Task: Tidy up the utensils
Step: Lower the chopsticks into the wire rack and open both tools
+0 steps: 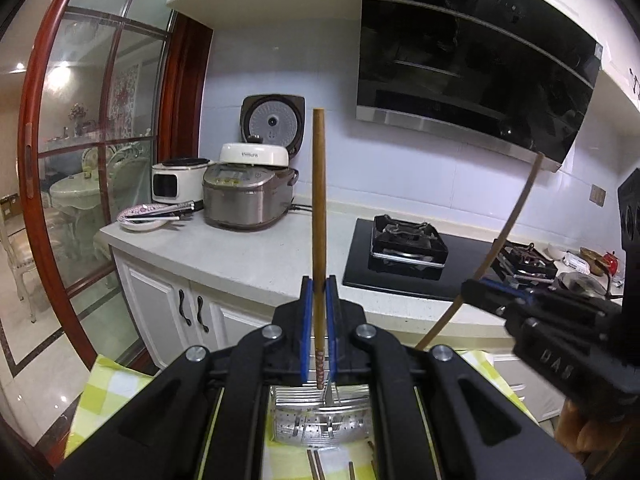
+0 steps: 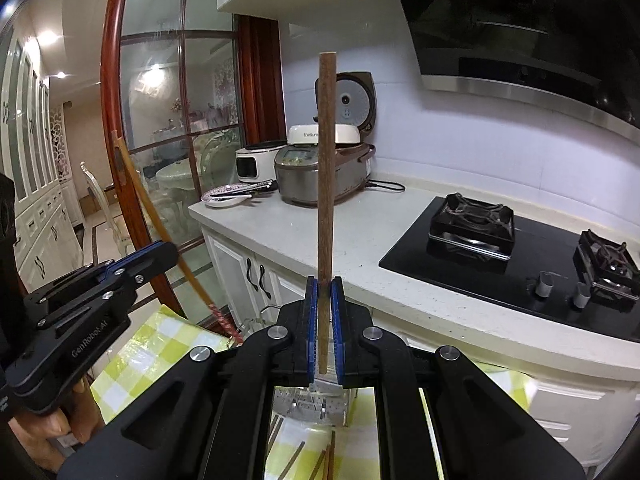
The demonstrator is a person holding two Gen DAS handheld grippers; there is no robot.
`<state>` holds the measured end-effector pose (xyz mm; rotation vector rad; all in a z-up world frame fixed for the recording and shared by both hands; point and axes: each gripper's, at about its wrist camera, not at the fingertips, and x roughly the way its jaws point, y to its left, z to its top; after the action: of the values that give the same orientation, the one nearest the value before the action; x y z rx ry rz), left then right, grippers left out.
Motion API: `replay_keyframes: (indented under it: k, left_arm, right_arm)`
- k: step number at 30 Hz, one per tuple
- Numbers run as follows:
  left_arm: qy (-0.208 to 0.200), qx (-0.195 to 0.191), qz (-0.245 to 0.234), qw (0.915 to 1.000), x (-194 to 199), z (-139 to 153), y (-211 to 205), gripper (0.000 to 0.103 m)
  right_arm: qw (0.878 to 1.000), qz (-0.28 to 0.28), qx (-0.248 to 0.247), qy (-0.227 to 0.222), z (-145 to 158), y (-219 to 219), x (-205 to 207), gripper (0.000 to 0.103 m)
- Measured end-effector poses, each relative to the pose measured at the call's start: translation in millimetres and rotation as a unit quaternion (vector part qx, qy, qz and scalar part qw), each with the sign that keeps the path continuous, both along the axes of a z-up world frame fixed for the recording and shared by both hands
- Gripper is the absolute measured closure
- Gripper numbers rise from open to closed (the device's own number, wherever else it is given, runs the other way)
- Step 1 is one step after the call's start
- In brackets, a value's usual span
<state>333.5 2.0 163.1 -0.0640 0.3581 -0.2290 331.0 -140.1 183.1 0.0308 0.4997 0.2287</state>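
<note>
A: How are the chopsticks held?

B: One chopstick (image 1: 319, 208) is pinched upright in the jaws of the left gripper (image 1: 319, 300); another chopstick (image 2: 326, 200) is pinched upright in the right gripper (image 2: 325, 300), both above the metal holder (image 1: 320, 420).

A: How should the drop be made?

B: Each stick should be kept vertical, its tip centred over the holder, and the jaws eased apart only once the tip is inside. More chopsticks (image 2: 326, 460) are left on the counter's checked cloth (image 2: 160, 352).

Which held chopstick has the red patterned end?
The lighter wooden chopstick in the left hand-held gripper; the darker brown chopstick in the right hand-held gripper is plain.
</note>
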Motion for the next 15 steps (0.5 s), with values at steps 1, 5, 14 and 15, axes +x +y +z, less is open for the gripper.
replay_keyframes:
  k: [1,5,14,15]
  left_arm:
    - [0.004,-0.002,-0.001,1.0,7.2,-6.5,-2.1,0.096]
    - [0.028,-0.003,0.002,0.9996,28.1,-31.1,-4.3,0.096]
    - [0.075,0.001,0.009,0.9971,58.6,-74.8,1.3,0.096]
    - [0.079,0.003,0.01,0.9968,60.3,-77.7,1.4,0.096]
  right_arm:
    - [1.0,0.001,0.001,0.005,-7.6,1.6,6.6,0.094]
    - [1.0,0.002,-0.005,0.024,-35.3,6.2,23.1,0.094]
    - [0.998,-0.001,-0.011,0.061,-77.6,7.4,42.8,0.094]
    - [0.998,-0.001,-0.013,0.064,-80.6,8.0,43.6,0.094]
